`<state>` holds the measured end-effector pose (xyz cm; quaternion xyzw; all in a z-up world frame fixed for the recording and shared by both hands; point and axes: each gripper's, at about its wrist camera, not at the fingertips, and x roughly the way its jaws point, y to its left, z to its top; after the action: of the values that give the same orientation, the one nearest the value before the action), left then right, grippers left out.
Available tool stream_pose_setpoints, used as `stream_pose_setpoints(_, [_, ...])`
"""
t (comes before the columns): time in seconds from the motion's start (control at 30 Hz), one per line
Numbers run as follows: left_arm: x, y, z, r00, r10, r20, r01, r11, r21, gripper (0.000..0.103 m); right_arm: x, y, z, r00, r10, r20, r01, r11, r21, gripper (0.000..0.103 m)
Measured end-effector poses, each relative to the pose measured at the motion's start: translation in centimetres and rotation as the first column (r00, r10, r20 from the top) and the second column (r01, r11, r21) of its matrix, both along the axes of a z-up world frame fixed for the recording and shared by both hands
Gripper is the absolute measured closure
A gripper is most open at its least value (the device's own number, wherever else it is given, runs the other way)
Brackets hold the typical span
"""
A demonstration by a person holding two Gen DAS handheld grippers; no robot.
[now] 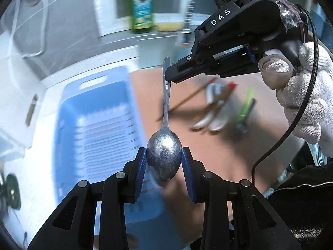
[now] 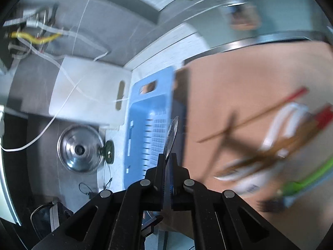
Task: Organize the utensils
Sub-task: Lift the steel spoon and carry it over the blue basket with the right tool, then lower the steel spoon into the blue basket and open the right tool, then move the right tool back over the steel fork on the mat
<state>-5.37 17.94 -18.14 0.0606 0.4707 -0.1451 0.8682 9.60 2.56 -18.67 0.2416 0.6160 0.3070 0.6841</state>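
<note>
Spoon: a metal spoon [image 1: 164,150] is up in the air, well clear of the brown board [image 1: 218,152], bowl toward the left wrist camera and handle running away from it.
Left gripper: the left gripper [image 1: 164,156] is narrowed onto the spoon's bowl, a blue pad [image 1: 141,166] pressing each side.
Right gripper: the right gripper [image 1: 169,79], held by a white-gloved hand [image 1: 301,95], pinches the handle near its far end; its own view shows the jaws closed tight on the thin metal edge of the spoon [image 2: 171,137].
Grip call: both ends are clamped at once, so one spoon is shared by two grippers.
Step in hand: it reads as carrying the spoon across toward the blue basket [image 1: 100,125], which lies just left of the board.
Pile: red-tipped chopsticks [image 1: 187,102], white spoons [image 1: 210,123] and a green-handled tool [image 1: 245,108] lie blurred on the board, not yet sorted.
Next move: one gripper likely has to let go so the other can lower the spoon into the basket; tipping the handle down along the basket's length should seat it flat.
Watch for: polished metal may slip from a single-end grip.
</note>
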Motion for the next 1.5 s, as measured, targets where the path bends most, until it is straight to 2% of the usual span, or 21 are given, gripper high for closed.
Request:
stream_pose_setpoints(0.13, [0.5,3.8,-0.9,0.997,0.079,-0.012,-0.079,0.997,-0.004,0.070,0.8,5.0,-0.8,0.998,0.067,-0.001,-0.067,0.998,-0.015,0.100])
stream_pose_setpoints(0.33, [1.6,6.9,-2.9,0.988,0.148,-0.042,-0.147,0.989,0.014,0.070,2.2,10.4,-2.8,0.990,0.141,-0.022,-0.142,0.988,-0.058,0.100])
stream_pose_setpoints(0.67, [3.6,8.7,-5.6,0.972,0.211,-0.102,-0.206,0.977,0.059,0.070,3.6,16.0,-5.7,0.969,0.240,-0.067,-0.247,0.961,-0.128,0.100])
stream_pose_setpoints(0.93, [4.6,8.4,-7.1,0.960,0.244,-0.139,-0.227,0.965,0.127,0.070,4.2,18.7,-8.5,0.947,0.306,-0.100,-0.320,0.925,-0.205,0.100])
stream_pose_setpoints(0.97, [4.7,8.3,-7.2,0.960,0.241,-0.143,-0.224,0.967,0.124,0.070,4.1,19.0,-8.7,0.943,0.317,-0.101,-0.332,0.919,-0.215,0.103])
stream_pose_setpoints(1.17, [4.7,7.8,-7.3,0.960,0.238,-0.144,-0.221,0.967,0.127,0.070,3.8,20.3,-9.5,0.926,0.367,-0.083,-0.376,0.893,-0.245,0.103])
stream_pose_setpoints(1.43, [4.3,7.8,-6.9,0.955,0.257,-0.146,-0.239,0.962,0.129,0.070,3.7,19.2,-7.8,0.930,0.367,-0.021,-0.361,0.901,-0.241,0.100])
stream_pose_setpoints(1.47, [4.3,7.9,-6.8,0.954,0.262,-0.143,-0.244,0.961,0.131,0.068,3.7,18.8,-7.4,0.931,0.364,-0.013,-0.356,0.902,-0.243,0.100])
stream_pose_setpoints(1.5, [4.2,7.9,-6.7,0.953,0.266,-0.142,-0.248,0.959,0.134,0.061,3.8,18.4,-7.0,0.933,0.360,-0.006,-0.351,0.905,-0.240,0.097])
